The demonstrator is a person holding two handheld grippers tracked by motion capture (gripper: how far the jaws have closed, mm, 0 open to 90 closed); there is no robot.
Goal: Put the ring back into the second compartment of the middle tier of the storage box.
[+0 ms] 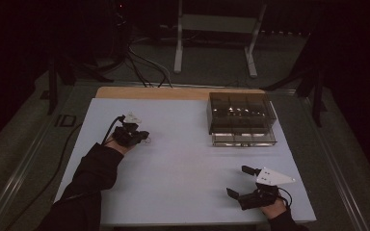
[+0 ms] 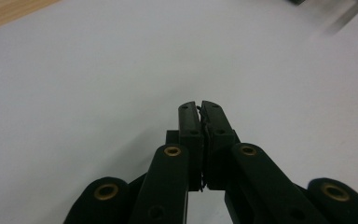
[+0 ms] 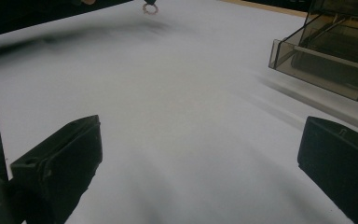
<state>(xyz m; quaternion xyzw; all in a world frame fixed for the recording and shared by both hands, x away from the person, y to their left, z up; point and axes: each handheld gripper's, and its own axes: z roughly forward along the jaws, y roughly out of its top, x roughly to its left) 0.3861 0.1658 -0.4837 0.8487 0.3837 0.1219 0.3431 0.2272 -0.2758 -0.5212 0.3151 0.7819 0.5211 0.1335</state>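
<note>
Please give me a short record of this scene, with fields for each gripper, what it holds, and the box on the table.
left gripper: shut; a small ring hangs at its tip
right gripper: open, nothing between the jaws
compartment box: smoky clear plastic, far right of the table, one drawer pulled out toward the person
table cover: white sheet, wooden edge at the far side

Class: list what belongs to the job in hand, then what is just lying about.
In the job: left hand-held gripper, small ring pinched in it, smoky drawer box.
Lying about: floor cables, white frame.
</note>
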